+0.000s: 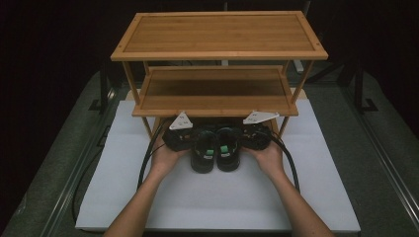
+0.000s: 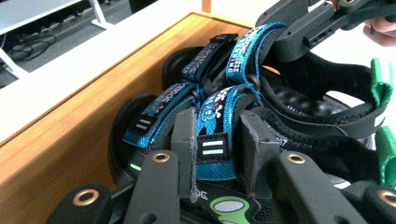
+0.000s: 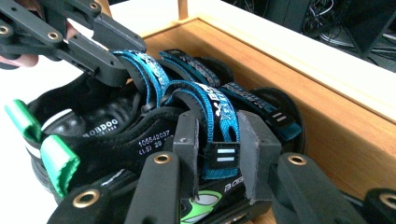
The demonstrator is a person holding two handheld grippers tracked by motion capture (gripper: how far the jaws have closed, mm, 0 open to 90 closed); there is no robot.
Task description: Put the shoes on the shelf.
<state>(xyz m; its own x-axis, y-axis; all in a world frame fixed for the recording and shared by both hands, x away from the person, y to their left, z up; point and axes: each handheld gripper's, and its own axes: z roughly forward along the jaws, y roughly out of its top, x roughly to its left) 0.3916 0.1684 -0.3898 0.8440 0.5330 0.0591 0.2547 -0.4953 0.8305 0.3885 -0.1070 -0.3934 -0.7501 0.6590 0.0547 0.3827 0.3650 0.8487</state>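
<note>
two small black sandals with blue printed straps and green heel tabs sit side by side at the front foot of the bamboo rack, toes pushed in under its lowest shelf and heels toward the person. the left sandal [image 1: 203, 154] and the right sandal [image 1: 229, 153] touch each other along their inner edges.

the left gripper [image 2: 215, 154] comes at the pair from the left, and its fingers [image 2: 184, 140] are clenched on a blue strap of the left sandal, pads pressing the strap from both sides. the right gripper [image 3: 218, 149] comes from the other side, its fingers [image 3: 254, 144] clenched the same way on a blue strap of the right sandal. in each gripper view the other gripper shows farther off, at the far sandal's strap.

in the high view the left hand [image 1: 168, 157] and the right hand [image 1: 269, 157] cup the grippers low at the rack's front, black cables [image 1: 146, 158] looping back along the forearms.

the two-tier bamboo shoe rack [image 1: 217, 34] stands on a white board [image 1: 217, 202], which lies on the grey-green bench [image 1: 375, 163]. both upper shelves are bare.
</note>
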